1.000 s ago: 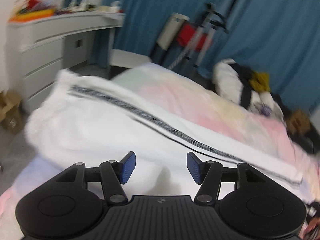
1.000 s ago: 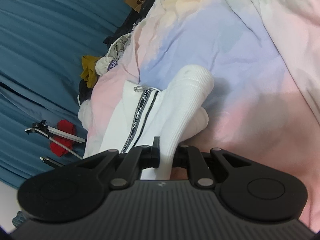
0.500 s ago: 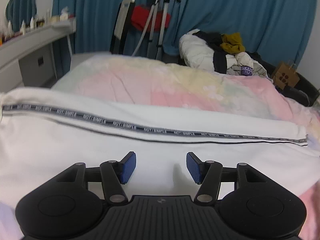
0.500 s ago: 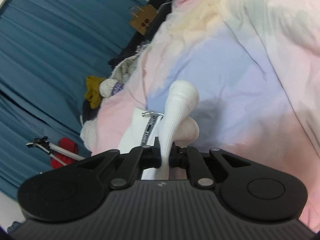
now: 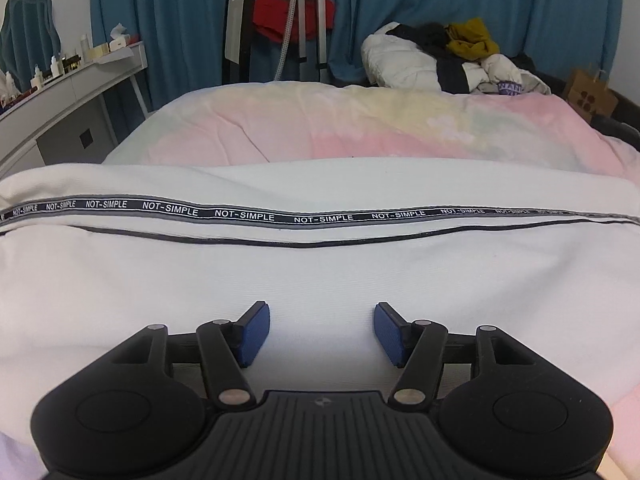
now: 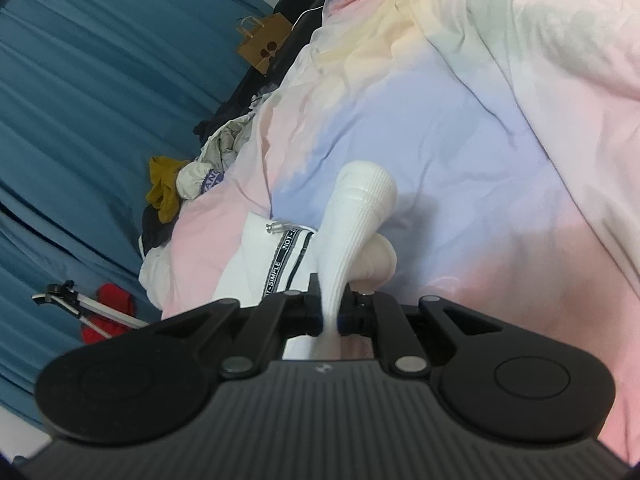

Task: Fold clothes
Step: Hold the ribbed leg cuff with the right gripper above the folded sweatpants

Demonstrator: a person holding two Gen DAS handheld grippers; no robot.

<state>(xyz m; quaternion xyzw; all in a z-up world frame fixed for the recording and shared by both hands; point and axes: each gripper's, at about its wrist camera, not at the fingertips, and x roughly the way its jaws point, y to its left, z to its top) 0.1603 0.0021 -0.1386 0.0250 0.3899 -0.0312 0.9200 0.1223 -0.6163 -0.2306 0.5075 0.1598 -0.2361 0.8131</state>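
The right gripper (image 6: 330,314) is clamped on the white garment's (image 5: 320,272) ribbed cuff (image 6: 366,192); the left gripper (image 5: 322,334) is held apart above the garment, spread across the bed (image 5: 360,120).

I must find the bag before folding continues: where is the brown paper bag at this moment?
In the left wrist view the brown paper bag stands at the far right, beside the bed and just right of the clothes pile, before the blue curtain.

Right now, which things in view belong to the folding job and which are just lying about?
In the job:
white garment
ribbed cuff
left gripper, open
right gripper, shut on the cuff
bed

Lying about:
clothes pile
paper bag
tripod
dresser
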